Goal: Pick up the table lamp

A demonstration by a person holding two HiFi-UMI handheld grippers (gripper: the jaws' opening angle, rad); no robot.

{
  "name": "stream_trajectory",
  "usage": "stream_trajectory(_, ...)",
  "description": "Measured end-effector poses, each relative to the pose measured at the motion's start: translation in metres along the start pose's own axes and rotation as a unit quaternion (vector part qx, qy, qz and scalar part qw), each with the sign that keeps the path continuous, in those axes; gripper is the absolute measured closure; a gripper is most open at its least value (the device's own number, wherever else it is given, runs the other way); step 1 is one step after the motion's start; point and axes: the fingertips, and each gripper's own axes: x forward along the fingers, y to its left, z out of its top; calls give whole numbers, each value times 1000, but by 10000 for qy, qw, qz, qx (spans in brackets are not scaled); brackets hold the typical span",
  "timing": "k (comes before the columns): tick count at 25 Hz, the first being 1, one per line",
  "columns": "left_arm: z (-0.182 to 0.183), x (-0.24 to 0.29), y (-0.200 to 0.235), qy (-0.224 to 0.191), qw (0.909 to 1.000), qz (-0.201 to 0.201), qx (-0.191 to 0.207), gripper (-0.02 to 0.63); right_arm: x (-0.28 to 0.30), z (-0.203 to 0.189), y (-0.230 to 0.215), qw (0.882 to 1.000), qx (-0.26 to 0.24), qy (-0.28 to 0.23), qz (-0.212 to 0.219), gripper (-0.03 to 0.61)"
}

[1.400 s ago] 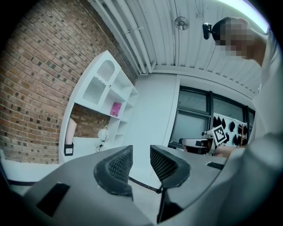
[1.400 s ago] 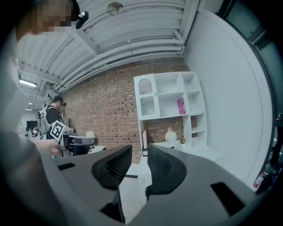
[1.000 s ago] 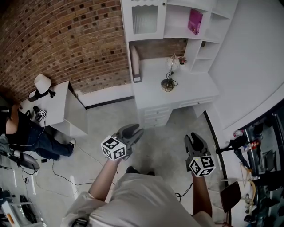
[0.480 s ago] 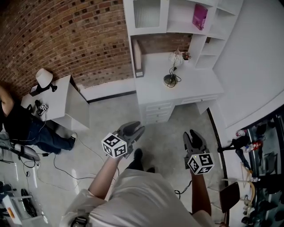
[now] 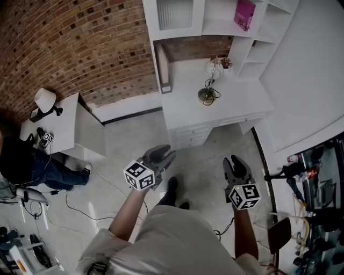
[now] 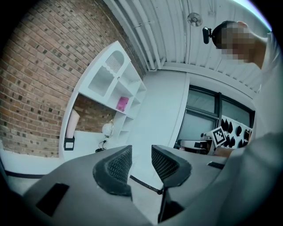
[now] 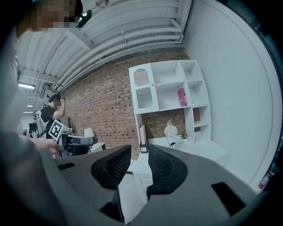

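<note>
The table lamp [image 5: 209,80], with a round pale globe on a thin stem and a dark round base, stands on the white desk [image 5: 242,105] far ahead of both grippers. It shows small in the left gripper view [image 6: 106,129] and the right gripper view [image 7: 170,130]. My left gripper [image 5: 161,156] is held over the floor, open, with nothing between its jaws [image 6: 141,161]. My right gripper [image 5: 236,164] is beside it, also open and empty [image 7: 139,161]. Both point toward the desk, well short of it.
The desk carries a white hutch [image 5: 204,21] with a pink book [image 5: 244,13] on a shelf. At left, a low white cabinet [image 5: 75,129] bears a second lamp with a white shade [image 5: 44,99]; a person [image 5: 27,166] sits by it. Cables [image 5: 80,204] trail on the floor. Dark racks [image 5: 317,204] stand at right.
The person has stepped toward the desk, with a foot now showing ahead. Both grippers went forward and slightly down with the body. Jaws look unchanged.
</note>
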Motion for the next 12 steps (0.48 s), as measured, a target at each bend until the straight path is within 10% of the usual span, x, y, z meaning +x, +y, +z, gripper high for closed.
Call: stream_trajectory(12,26,72,88,254,9987,-439,-27,466,102,9,-31,9992,91,257,-289,443)
